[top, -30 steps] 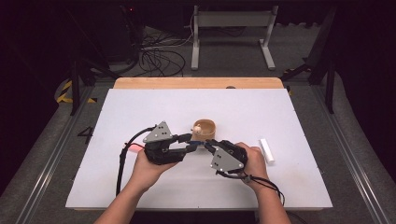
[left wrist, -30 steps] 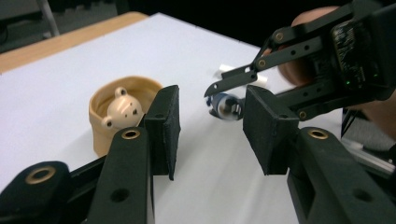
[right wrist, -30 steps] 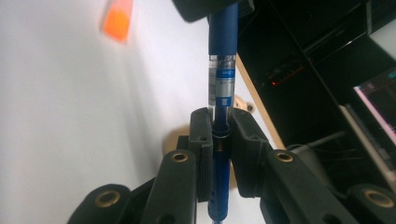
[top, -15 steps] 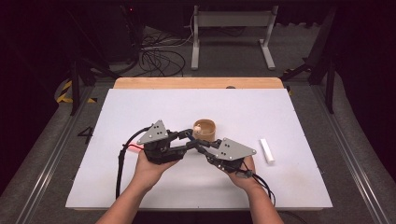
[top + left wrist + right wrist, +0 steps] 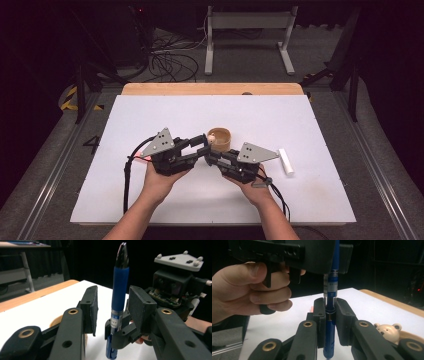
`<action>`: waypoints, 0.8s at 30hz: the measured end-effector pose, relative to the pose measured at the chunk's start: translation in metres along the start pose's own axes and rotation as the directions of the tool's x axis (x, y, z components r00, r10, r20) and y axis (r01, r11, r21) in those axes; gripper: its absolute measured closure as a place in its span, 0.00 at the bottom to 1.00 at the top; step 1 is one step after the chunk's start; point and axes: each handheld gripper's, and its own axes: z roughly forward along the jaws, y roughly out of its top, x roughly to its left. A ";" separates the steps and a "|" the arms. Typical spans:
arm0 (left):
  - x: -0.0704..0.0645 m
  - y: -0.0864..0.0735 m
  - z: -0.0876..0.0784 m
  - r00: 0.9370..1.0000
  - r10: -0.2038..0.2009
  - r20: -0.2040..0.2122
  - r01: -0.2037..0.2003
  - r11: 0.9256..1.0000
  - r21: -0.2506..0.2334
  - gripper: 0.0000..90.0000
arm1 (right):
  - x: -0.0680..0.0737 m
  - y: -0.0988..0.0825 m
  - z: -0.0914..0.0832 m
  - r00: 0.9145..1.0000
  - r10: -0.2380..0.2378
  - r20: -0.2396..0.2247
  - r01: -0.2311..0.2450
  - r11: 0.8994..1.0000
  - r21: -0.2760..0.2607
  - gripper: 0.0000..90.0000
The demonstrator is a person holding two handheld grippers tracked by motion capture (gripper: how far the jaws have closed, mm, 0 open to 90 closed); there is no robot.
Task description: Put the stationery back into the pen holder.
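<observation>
Your right gripper [image 5: 329, 315] is clamped on the lower barrel of the blue pen [image 5: 119, 297], holding it upright above the white table [image 5: 165, 112]; your left gripper [image 5: 112, 306] has just been closing, its pads astride the pen's blue grip but not yet pressing. The wooden bowl [image 5: 222, 137] with the small bear [image 5: 387, 332] sits just beyond both grippers.

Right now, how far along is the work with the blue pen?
Done: the right gripper is clamped on the blue pen, holding it upright. In hand: the left gripper has just been closing its jaws around the upper grip, gaps showing both sides. Left: gripping it, probably for a handover.
</observation>
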 end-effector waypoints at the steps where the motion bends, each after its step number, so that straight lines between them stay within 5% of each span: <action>1: 0.000 0.000 0.000 1.000 -0.004 0.003 0.004 1.000 -0.005 0.67 | 0.000 -0.001 0.000 1.000 0.012 -0.006 -0.012 1.000 -0.001 0.89; 9: 0.001 0.000 0.002 1.000 -0.009 0.019 0.010 0.999 -0.031 0.87 | 0.000 -0.003 0.003 1.000 0.024 -0.016 -0.023 1.000 0.013 0.89; 16: 0.002 0.003 0.005 1.000 -0.003 0.010 0.003 1.000 -0.008 0.89 | -0.002 -0.003 0.003 0.999 0.042 -0.013 -0.041 0.999 0.017 0.87; 24: 0.005 0.010 0.013 1.000 0.024 -0.003 -0.024 1.000 -0.004 0.89 | -0.007 -0.002 -0.001 0.998 0.066 0.024 -0.066 0.998 0.012 0.61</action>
